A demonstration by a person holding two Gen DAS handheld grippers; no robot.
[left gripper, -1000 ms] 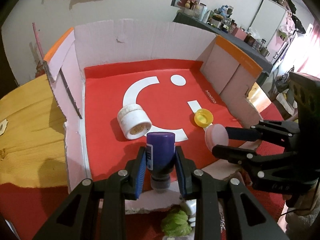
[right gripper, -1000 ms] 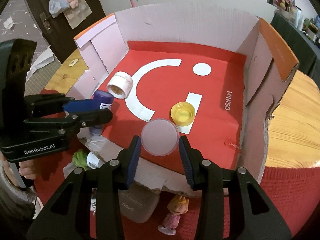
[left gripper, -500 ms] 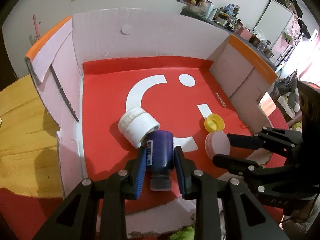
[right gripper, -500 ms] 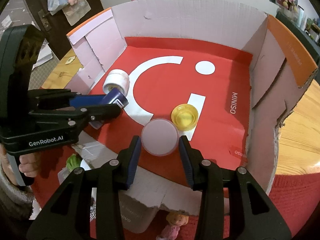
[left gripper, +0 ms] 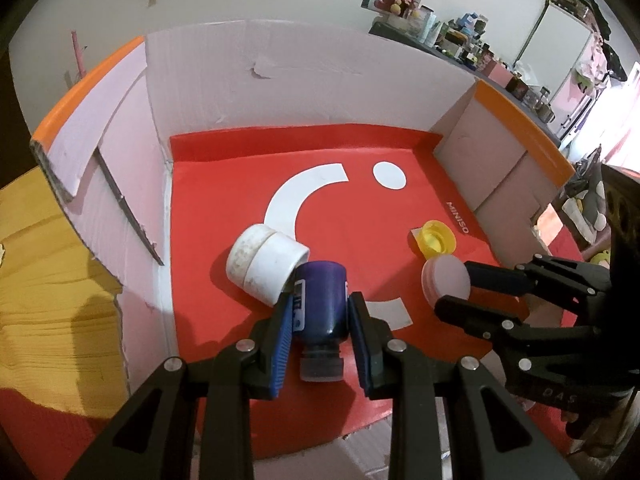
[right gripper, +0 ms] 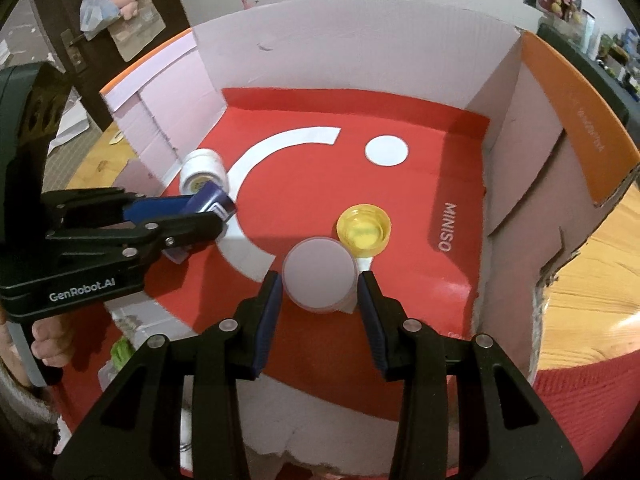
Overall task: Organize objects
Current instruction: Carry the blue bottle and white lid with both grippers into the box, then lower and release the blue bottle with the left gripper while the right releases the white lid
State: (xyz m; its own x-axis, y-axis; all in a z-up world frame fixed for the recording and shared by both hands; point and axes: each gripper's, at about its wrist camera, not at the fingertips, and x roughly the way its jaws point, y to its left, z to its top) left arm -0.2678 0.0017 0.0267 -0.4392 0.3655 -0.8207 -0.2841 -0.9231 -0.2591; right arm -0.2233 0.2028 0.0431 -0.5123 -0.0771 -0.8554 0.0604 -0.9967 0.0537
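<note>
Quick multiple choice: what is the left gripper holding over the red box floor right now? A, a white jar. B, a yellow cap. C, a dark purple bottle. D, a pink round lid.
C: the left gripper is shut on the dark purple bottle, cap end toward the camera, next to the white jar lying on its side; the pink round lid sits in the right gripper.

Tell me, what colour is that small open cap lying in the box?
Yellow cap, seen best in the right wrist view.
</note>
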